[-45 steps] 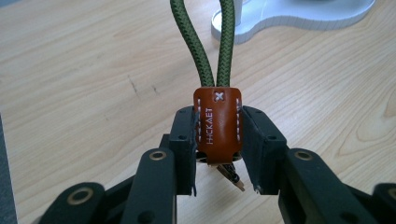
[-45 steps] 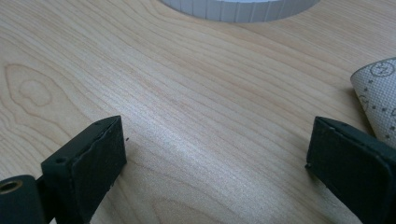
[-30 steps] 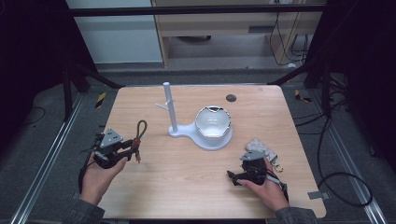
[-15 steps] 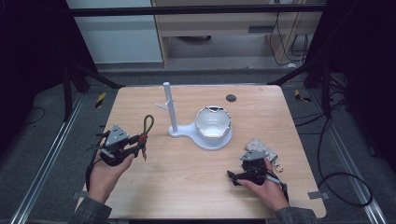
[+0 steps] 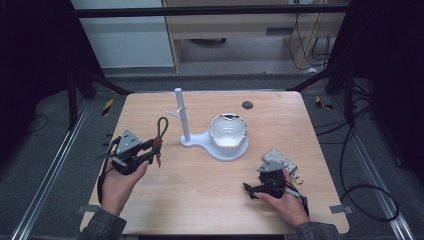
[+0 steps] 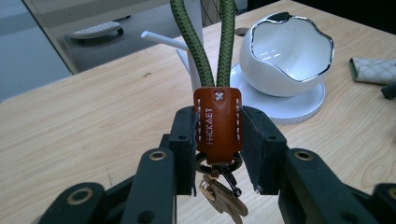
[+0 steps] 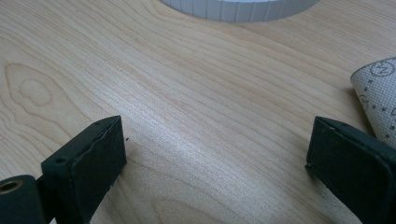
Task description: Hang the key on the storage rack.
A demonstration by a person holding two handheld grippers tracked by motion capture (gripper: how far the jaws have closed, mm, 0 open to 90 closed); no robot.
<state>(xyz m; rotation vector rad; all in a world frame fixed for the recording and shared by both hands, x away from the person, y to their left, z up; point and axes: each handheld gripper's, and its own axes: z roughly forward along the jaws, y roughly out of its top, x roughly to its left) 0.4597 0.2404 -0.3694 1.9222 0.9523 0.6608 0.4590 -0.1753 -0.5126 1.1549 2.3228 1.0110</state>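
Jaws of left gripper clamping keychain tab, right gripper spread wide, empty

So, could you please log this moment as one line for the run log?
left gripper: shut on key strap | right gripper: open, over table | bowl: on stand

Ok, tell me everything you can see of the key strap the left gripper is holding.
The key strap is a loop of olive-green woven cord whose two ends run into a stitched orange-brown leather tab stamped with pale lettering. Below the tab hang a dark metal ring, a clip and a brass-coloured key. The left gripper is shut on the tab, its black fingers pressing both sides. In the high view the loop stands up from the gripper, clear of the table, left of the white stand.
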